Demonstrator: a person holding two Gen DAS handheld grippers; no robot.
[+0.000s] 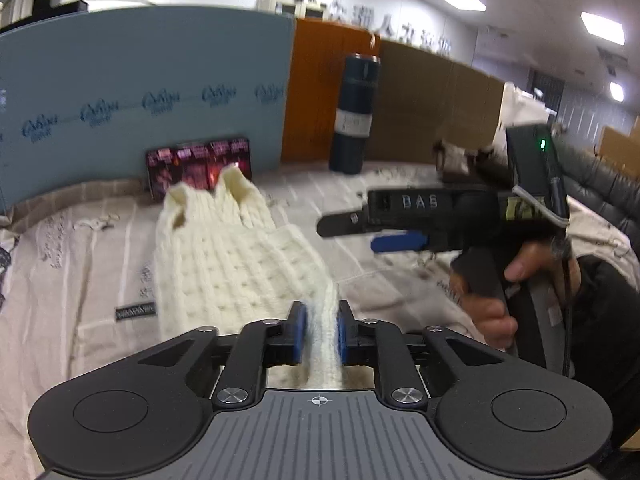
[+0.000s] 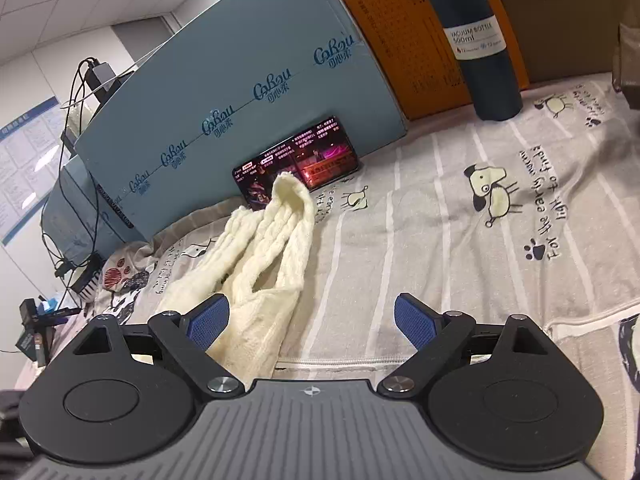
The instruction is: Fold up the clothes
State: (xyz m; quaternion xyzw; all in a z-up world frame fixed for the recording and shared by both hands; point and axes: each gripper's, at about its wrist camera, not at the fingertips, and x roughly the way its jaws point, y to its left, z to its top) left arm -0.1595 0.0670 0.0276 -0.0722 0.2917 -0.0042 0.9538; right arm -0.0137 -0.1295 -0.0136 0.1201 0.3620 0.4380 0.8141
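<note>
A cream cable-knit sweater (image 1: 232, 256) lies stretched on the printed bedsheet (image 1: 72, 264). My left gripper (image 1: 322, 334) is shut on the near edge of the sweater, which runs between its blue pads. My right gripper (image 1: 360, 232) shows in the left wrist view, held in a hand to the right of the sweater, jaws apart. In the right wrist view the right gripper (image 2: 310, 320) is open and empty above the sheet, with the sweater (image 2: 264, 240) bunched to its left, close to the left finger (image 2: 208, 322).
A phone (image 2: 298, 160) with a lit screen leans against a blue board (image 2: 240, 80) at the back. A dark vacuum bottle (image 2: 480, 40) stands at the back right by an orange box (image 1: 316, 88). Cables and clutter lie off the bed's left edge (image 2: 60, 272).
</note>
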